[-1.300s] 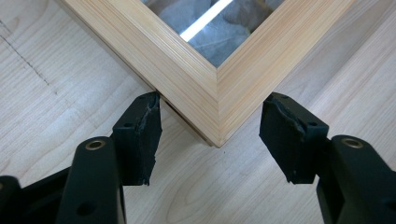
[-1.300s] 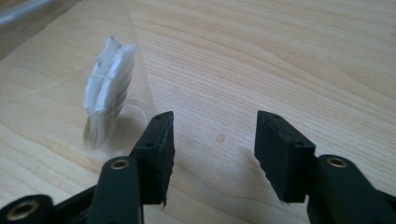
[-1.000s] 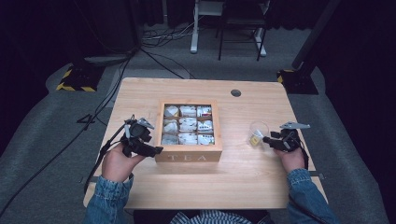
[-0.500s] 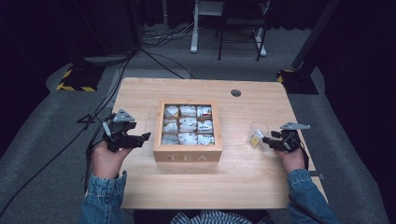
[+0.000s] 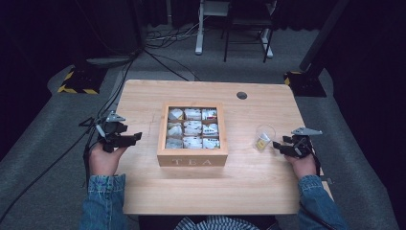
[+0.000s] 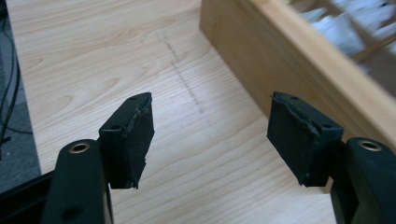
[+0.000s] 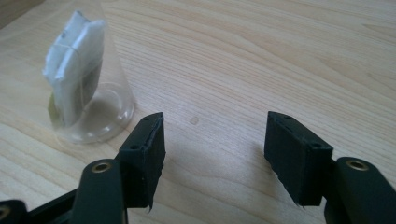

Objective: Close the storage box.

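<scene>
Fig.: high view w/ both gripper views, one moment. My left gripper point(image 5: 135, 137) sat at the table's point(image 5: 268, 191) left edge, well apart from the tea box point(image 5: 192, 161), jaws pointing toward the box's left wall. In the left gripper view my left gripper point(image 6: 211, 135) had its jaws standing wide, having just closed a touch, w/ nothing between the pads but bare wood; the box's side wall point(image 6: 261, 70) ran along the upper right, its compartments blurred beyond the rim. My right gripper point(image 5: 276, 145) rested near the table's right edge, just beside the clear plastic cup point(image 5: 265, 137), which stood upright on the table, apart from the box on its right side. A tea bag point(image 5: 261, 143) stood inside the cup, leaning on the wall. In the right gripper view my right gripper point(image 7: 215, 149) had just been opening; the jaws stood wide apart w/ only tabletop between them. The cup point(image 7: 100, 112) lay up and left of my left-hand pad, near it but not touching, and the tea bag point(image 7: 74, 70) inside showed as a white sachet, upright, w/ a dark label low down. The box, marked TEA on its front, sat mid-table w/ lid off, its nine compartments holding pale sachets point(image 5: 193, 128). Neither gripper held anything. Whether the cup's rim touched my pad edge in the high view I couldn't tell.
</scene>
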{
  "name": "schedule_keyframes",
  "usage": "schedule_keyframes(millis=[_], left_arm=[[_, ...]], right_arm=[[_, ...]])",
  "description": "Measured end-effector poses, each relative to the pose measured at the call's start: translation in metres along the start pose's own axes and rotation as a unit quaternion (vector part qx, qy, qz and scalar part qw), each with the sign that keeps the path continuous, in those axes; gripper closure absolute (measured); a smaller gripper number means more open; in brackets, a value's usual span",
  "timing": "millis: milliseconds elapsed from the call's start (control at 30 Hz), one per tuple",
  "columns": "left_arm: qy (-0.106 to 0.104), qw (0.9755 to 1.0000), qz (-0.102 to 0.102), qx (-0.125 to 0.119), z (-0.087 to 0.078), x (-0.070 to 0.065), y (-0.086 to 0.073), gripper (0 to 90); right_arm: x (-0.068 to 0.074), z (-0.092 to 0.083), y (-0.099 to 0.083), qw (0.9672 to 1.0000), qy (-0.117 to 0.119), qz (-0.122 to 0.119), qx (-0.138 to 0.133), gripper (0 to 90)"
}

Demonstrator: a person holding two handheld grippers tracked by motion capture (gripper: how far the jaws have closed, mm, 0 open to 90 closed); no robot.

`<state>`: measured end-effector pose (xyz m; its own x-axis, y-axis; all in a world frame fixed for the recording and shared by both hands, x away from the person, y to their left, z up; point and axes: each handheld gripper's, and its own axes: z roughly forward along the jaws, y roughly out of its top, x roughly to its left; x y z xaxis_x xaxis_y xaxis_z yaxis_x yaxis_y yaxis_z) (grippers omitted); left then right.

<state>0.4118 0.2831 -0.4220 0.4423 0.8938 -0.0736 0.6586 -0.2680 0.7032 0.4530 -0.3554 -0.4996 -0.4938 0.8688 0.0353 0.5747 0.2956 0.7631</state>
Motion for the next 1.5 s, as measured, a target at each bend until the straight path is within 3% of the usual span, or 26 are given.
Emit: schedule_keyframes(millis=[167,367,500,1133,1500], left_arm=[[0.011,0.9999,-0.002,0.001,0.013,0.006,-0.006,32.6],[0.010,0.9998,0.011,0.012,0.023,0.006,-0.008,32.7],[0.023,0.9991,0.033,0.014,0.035,0.001,-0.012,33.7],[0.006,0.9982,0.060,0.009,0.060,-0.002,-0.026,33.8],[-0.008,0.9982,0.054,0.027,0.073,-0.001,-0.034,32.1]], right_arm=[[-0.002,-0.002,-0.002,1.0000,-0.001,0.000,-0.002,38.0],[-0.002,0.000,-0.004,1.0000,-0.002,-0.006,0.002,37.0],[-0.002,0.001,-0.003,0.9999,-0.007,-0.014,0.005,36.2],[-0.002,0.003,-0.002,0.9998,-0.005,-0.017,0.008,31.4],[-0.002,0.003,-0.002,0.9998,-0.007,-0.018,0.009,30.0]])
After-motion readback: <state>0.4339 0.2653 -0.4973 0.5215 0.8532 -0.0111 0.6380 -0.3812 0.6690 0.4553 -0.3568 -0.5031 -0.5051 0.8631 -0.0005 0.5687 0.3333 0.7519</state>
